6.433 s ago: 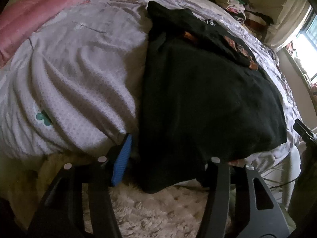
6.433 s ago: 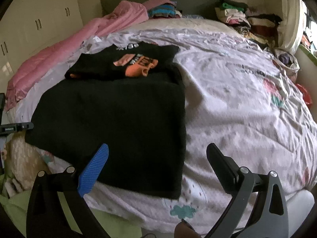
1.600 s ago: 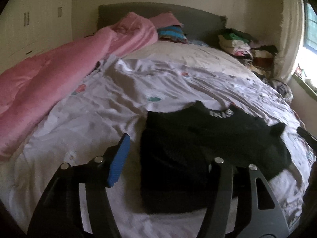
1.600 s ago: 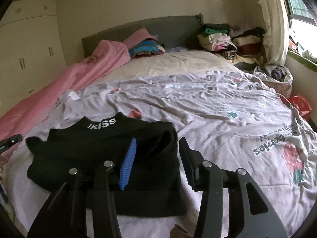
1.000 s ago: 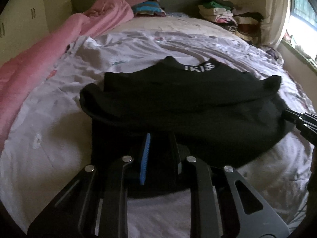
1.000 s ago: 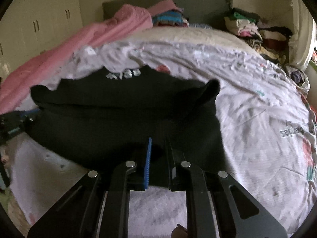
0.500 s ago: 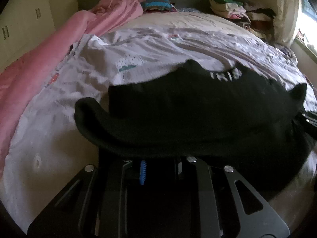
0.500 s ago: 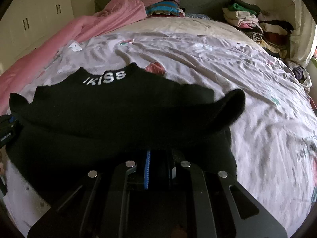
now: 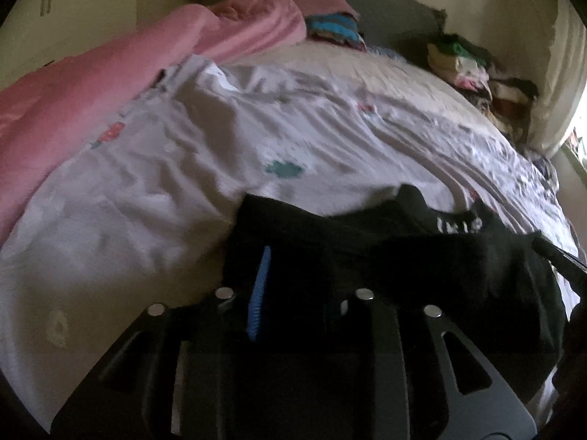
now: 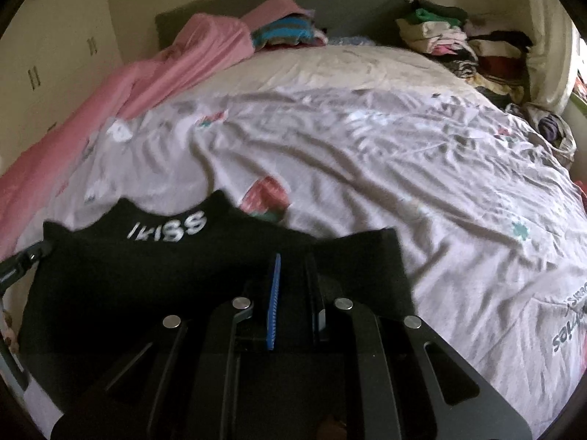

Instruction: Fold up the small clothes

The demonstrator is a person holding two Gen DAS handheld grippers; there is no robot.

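A black top with white "KISS" lettering at the collar lies folded on the white patterned bedsheet. My right gripper is shut on the top's folded right edge, with black cloth pinched between the blue pad and the other finger. In the left wrist view the same black top spreads to the right. My left gripper is at its left edge, and its jaws are opening with cloth still between them. The pads no longer seem to press on the cloth. Each gripper's tip shows at the edge of the other's view.
A pink duvet runs along the bed's left side. Stacks of folded clothes sit at the head on the right, and a striped pile lies by the grey headboard. Cupboards line the left wall. A wide stretch of sheet lies beyond the top.
Both grippers carried the top's near edge forward towards the collar, and the fold has come down flatter on the bed. The left jaws have parted wider. The right jaws stay shut.
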